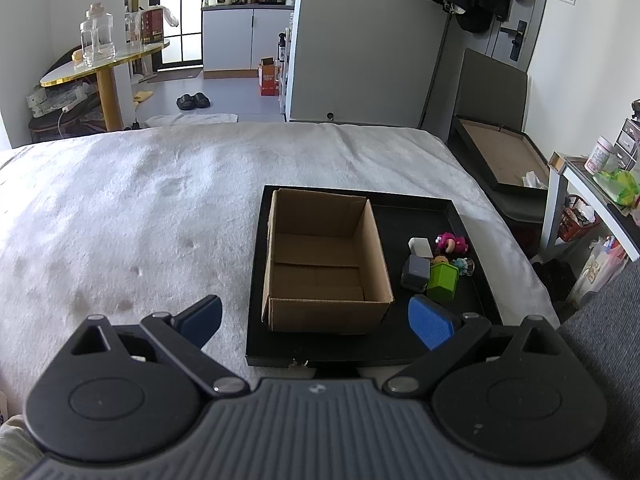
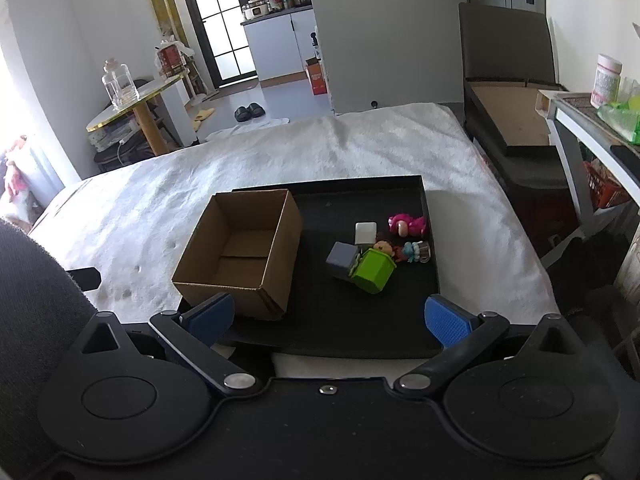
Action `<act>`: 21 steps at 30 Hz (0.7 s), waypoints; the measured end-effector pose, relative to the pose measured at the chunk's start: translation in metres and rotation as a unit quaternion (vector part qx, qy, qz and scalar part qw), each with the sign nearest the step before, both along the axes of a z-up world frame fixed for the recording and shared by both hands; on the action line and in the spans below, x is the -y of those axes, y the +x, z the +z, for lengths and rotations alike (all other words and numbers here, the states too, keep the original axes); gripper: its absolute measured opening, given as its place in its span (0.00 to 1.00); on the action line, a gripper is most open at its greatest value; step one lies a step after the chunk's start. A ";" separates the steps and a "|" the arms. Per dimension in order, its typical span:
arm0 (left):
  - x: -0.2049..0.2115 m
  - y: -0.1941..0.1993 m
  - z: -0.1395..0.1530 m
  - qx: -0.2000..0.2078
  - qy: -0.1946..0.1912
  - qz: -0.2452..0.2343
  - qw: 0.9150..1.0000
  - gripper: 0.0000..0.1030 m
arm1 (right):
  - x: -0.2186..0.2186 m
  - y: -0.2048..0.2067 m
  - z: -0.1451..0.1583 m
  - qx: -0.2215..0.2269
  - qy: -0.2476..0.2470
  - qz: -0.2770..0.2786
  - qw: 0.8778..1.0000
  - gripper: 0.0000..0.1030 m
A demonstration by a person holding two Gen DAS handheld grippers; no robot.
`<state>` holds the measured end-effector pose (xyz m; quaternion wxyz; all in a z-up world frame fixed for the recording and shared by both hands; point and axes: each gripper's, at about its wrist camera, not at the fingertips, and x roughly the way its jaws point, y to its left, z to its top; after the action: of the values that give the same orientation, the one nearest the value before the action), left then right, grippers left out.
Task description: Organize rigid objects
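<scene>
The box (image 1: 326, 262) at centre frame is plain brown corrugated cardboard, matt, with creased flaps. It sits in a tray (image 1: 420, 354) of smooth matt black. Right of centre, the green block (image 2: 373, 271) and grey block (image 2: 339, 260) look like hard plastic with a slight sheen; the pink figure (image 2: 410, 225) is glossy plastic. Under the tray, the cover (image 1: 140, 200) is white, fluffy cloth, dimpled in places. At lower frame, the pads (image 2: 446, 322) are blue ribbed rubber on matt black plastic arms with shiny metal rivets. At upper left, the jar (image 1: 97, 36) is clear glass.
</scene>
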<state>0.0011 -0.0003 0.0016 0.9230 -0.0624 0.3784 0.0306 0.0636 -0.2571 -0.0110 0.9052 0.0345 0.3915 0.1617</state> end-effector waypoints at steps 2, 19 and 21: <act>0.000 -0.001 0.000 0.001 0.000 0.001 1.000 0.96 | 0.001 0.002 -0.001 -0.003 0.004 0.000 1.000 1.00; -0.002 -0.003 -0.001 0.001 0.005 0.000 1.000 0.96 | 0.002 0.004 -0.001 -0.002 0.008 0.000 1.000 1.00; -0.002 -0.003 -0.002 0.001 0.005 0.000 1.000 0.96 | 0.002 0.004 -0.001 -0.001 0.008 0.001 1.000 1.00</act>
<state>-0.0023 0.0018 0.0000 0.9236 -0.0576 0.3777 0.0324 0.0673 -0.2595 -0.0121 0.9043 0.0416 0.3914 0.1654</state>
